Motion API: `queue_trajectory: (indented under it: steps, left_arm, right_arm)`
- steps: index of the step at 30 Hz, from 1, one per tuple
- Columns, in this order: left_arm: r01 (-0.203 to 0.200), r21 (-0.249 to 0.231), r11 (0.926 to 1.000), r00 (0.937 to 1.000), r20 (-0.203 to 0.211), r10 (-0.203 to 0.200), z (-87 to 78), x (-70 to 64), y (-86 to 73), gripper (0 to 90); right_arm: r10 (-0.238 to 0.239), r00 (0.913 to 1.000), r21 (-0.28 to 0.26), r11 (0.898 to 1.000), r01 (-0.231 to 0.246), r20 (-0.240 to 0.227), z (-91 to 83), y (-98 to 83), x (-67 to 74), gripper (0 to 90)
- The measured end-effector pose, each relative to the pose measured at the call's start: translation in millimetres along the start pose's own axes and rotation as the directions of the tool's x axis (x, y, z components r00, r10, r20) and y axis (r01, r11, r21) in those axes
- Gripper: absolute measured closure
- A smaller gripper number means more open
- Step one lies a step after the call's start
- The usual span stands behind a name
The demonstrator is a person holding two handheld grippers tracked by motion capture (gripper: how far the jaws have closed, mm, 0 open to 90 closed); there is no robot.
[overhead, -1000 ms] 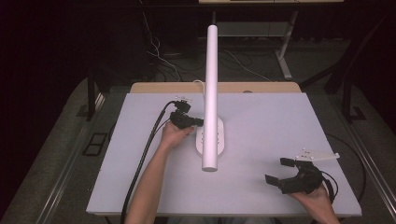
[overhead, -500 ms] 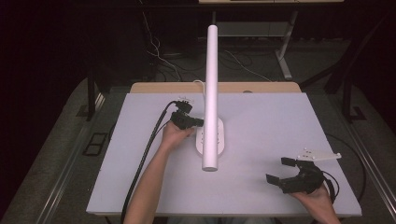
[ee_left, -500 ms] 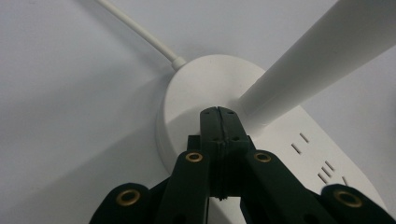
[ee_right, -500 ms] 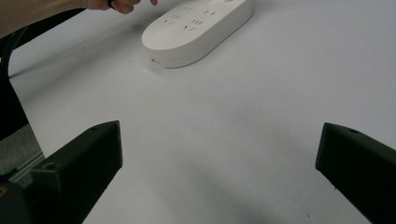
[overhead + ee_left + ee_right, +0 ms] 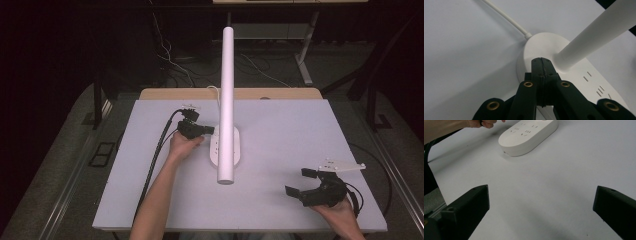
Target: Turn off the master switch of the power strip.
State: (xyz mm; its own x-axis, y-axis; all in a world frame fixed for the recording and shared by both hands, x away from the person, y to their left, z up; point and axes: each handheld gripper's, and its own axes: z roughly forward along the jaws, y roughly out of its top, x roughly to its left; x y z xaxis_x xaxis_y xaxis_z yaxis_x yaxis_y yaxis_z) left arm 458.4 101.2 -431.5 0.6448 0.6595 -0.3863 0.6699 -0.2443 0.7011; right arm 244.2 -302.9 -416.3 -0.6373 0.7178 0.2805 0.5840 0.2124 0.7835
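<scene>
A white oval power strip lies on the table with sockets on its top and a tall white pole rising from it. Its white cable runs off from the far end. My left gripper is shut with nothing between its jaws. The closed tips rest on the strip's top right beside the foot of the pole. My right gripper stands open near the front right of the table, apart from the strip. In the right gripper view the wide jaws frame bare table, with the strip farther off.
The pale grey table has a wooden strip along its far edge. Black cables trail from the left gripper down the table's left side. A white three-cornered plate sits on the right gripper. The floor around is dark with loose cables.
</scene>
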Motion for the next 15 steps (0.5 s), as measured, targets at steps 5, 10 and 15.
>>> queue_trajectory:
  steps: [5, 10, 15]
  left_arm:
    - [0.0, -0.029, 0.9996, 1.0, -0.006, 0.0, -9.7, -0.5, 2.0, 89.6]
    - [-0.027, -0.038, 0.9989, 0.9996, -0.009, 0.026, -20.8, -2.5, 5.4, 89.5]
    - [-0.046, -0.04, 0.9981, 0.9989, -0.011, 0.046, -30.1, -3.3, 7.7, 89.4]
  right_arm:
    - [0.005, 1.0, 0.003, 1.0, -0.005, -0.001, -0.4, -0.2, 0.6, 0.0]
    - [0.007, 1.0, 0.002, 1.0, -0.007, -0.002, -0.5, 0.0, 1.0, 0.0]
    - [0.0, 1.0, 0.001, 1.0, 0.0, -0.001, 0.1, 0.1, 1.1, 0.0]
